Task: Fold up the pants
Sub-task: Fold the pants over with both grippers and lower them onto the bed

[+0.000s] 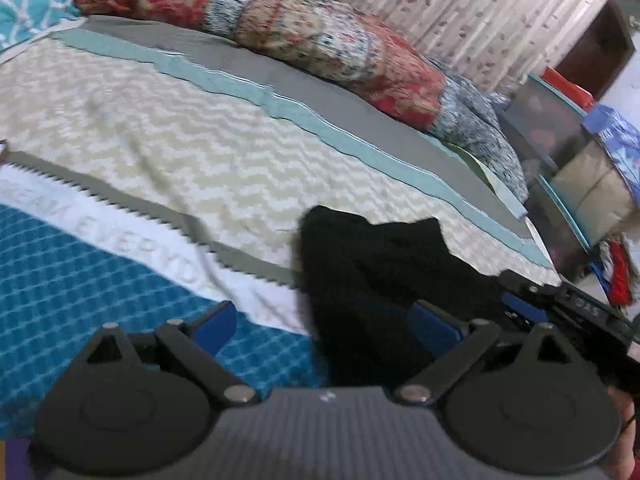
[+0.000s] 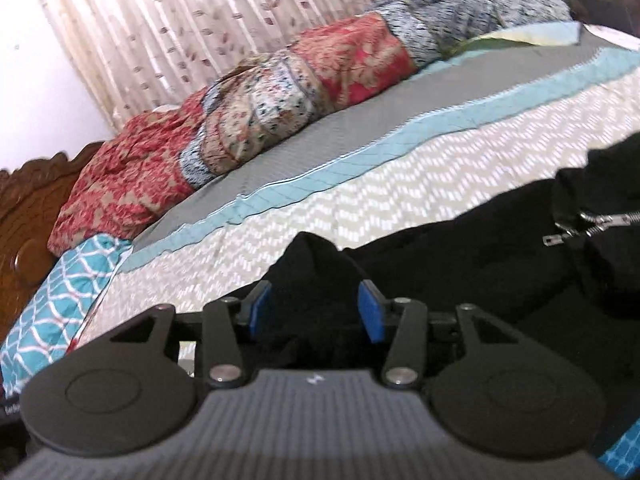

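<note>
Left wrist view showed the left tool spread wide over the bed, the black pants lying between its blue pads without being pressed. In the right wrist view the right tool pinched a raised fold of the pants, a zipper showing at right.

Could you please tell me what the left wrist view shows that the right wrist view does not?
Only the left wrist view shows the white lettered band on the bedcover, the stacked storage boxes and the right claw. Only the right wrist view shows the carved brown wooden headboard and the silver metal zipper. Both show the black fabric pants, the red patterned quilt and the curtain.
</note>
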Action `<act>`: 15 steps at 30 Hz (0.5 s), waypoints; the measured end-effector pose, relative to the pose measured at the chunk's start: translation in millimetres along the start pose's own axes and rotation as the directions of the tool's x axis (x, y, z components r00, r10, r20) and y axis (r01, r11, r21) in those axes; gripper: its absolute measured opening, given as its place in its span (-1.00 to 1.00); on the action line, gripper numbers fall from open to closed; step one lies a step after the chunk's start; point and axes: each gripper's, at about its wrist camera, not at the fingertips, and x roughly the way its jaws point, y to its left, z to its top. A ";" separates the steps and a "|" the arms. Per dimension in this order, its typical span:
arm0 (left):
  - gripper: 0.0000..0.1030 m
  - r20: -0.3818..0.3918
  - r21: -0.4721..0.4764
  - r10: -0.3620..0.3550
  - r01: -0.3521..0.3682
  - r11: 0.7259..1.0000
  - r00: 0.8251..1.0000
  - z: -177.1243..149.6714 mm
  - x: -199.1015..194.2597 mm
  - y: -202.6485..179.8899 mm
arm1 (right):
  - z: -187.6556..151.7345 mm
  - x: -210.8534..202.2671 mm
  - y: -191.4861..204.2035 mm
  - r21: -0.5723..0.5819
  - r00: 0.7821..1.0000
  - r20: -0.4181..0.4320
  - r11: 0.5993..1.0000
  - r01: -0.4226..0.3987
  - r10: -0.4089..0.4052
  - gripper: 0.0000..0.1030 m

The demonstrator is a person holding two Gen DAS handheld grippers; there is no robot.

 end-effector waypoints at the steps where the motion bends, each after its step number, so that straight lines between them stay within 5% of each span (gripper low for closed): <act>1: 0.90 -0.010 0.008 -0.006 0.007 1.000 1.000 -0.6 3.5 -3.8 | 1.0 -0.4 -5.4 -0.001 1.000 -0.003 1.000 0.023 -0.023 -0.02; 5: 0.99 -0.066 -0.003 -0.035 0.035 0.999 0.997 -3.9 21.3 -9.4 | 3.1 17.4 -38.0 0.170 0.994 -0.106 0.984 0.057 -0.039 0.31; 7: 0.99 -0.118 -0.041 -0.042 0.037 0.998 0.992 -3.7 34.8 -7.2 | -5.9 29.0 -45.7 0.247 0.982 -0.188 0.969 0.022 0.025 0.27; 9: 0.99 -0.166 -0.098 -0.058 0.042 0.994 0.984 -2.9 45.6 -2.6 | -21.9 39.1 -42.2 0.341 0.946 -0.288 0.939 -0.044 0.149 -0.44; 11: 0.99 -0.156 -0.130 -0.076 0.056 0.990 0.985 -1.4 45.3 1.8 | -34.5 33.8 -43.4 0.517 0.910 -0.282 0.847 -0.122 0.303 -0.46; 13: 0.99 -0.126 -0.125 -0.066 0.050 0.991 0.990 0.5 41.4 4.6 | -43.9 22.0 -48.7 0.625 0.897 -0.192 0.754 -0.200 0.398 -0.47; 15: 0.99 -0.124 -0.138 -0.053 0.035 0.990 0.991 3.6 41.9 8.6 | -51.3 19.2 -58.3 0.638 0.911 -0.179 0.749 -0.181 0.373 -0.47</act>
